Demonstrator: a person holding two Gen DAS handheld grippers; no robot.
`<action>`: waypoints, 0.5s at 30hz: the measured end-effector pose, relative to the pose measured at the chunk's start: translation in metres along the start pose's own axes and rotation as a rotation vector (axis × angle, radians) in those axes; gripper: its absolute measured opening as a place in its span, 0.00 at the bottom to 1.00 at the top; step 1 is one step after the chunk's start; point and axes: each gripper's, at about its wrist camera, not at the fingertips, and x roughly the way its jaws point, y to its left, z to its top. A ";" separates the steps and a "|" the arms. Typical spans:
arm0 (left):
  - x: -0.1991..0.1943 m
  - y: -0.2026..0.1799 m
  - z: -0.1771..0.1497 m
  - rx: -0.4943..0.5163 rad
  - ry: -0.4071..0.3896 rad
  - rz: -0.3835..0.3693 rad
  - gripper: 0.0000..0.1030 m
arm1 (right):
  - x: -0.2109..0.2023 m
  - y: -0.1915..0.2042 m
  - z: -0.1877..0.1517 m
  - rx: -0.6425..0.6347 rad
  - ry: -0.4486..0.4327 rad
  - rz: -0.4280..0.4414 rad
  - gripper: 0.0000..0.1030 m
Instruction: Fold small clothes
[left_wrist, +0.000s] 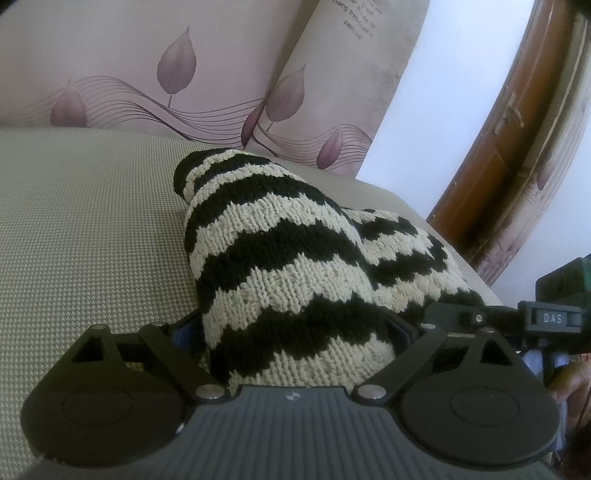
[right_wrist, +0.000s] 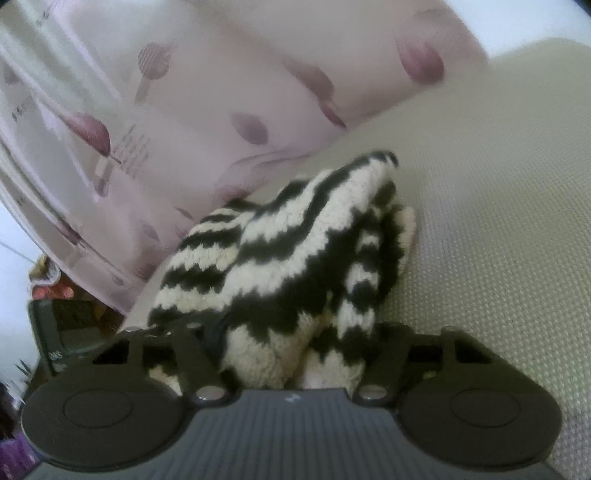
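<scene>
A small knitted garment with black and cream zigzag stripes (left_wrist: 280, 258) lies bunched on a beige woven cushion (left_wrist: 85, 229). My left gripper (left_wrist: 295, 332) is shut on its near edge; the knit covers the fingertips. The other gripper's black body (left_wrist: 546, 317) shows at the right, touching the same garment. In the right wrist view the garment (right_wrist: 280, 251) is heaped and lifted toward the camera, and my right gripper (right_wrist: 295, 350) is shut on its near folds, fingertips hidden by the knit. This view is blurred.
Pink cushions with purple leaf prints (left_wrist: 166, 74) stand behind the seat, also in the right wrist view (right_wrist: 184, 110). A brown wooden door (left_wrist: 517, 129) and a white wall (left_wrist: 443, 92) are at the right.
</scene>
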 end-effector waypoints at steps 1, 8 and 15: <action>0.000 0.000 0.000 0.000 0.001 -0.002 0.91 | -0.002 -0.002 0.000 0.005 0.001 0.005 0.57; 0.000 0.005 0.002 -0.006 0.008 -0.024 0.92 | -0.007 -0.013 0.004 0.057 0.039 0.054 0.66; 0.002 0.007 0.005 0.002 0.019 -0.042 0.95 | -0.001 -0.010 0.008 0.027 0.071 0.070 0.68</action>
